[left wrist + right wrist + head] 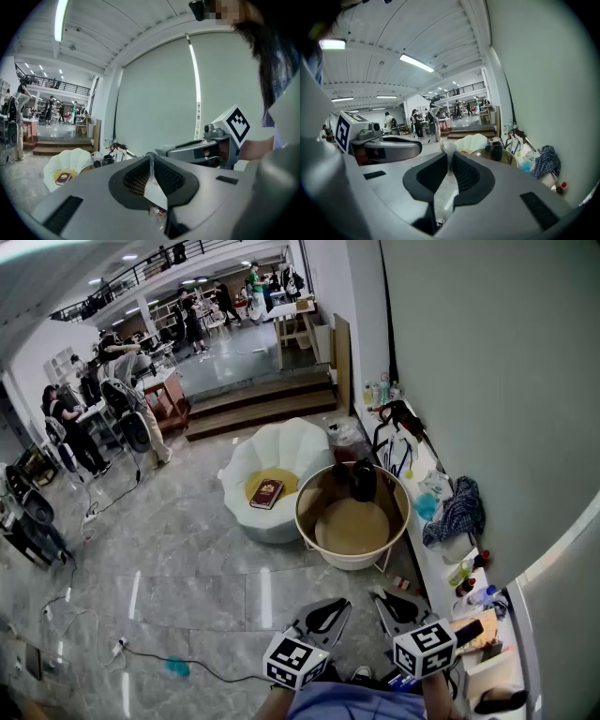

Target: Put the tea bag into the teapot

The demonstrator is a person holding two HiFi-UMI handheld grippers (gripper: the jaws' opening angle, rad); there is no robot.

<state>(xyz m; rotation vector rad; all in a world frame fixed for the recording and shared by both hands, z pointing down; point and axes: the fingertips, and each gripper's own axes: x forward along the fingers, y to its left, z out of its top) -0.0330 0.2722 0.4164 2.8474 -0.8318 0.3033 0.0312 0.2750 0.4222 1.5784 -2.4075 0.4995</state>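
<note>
My right gripper (378,593) is low in the head view, shut on a small white tea bag (449,148) that sticks up between its tips (450,153). My left gripper (342,604) is just to its left, jaws shut with nothing in them (150,157). Ahead of both stands a round table (323,486) with a tan top. On its far side is a dark teapot (363,481), also seen beyond my right jaws (496,151). Both grippers are well short of the table and held in the air.
A white shell-shaped chair (300,451) with a dark red book (267,493) stands left of the table. A low white ledge (433,563) along the right wall holds bottles, cables and a blue cloth (457,510). Steps and several people are far behind.
</note>
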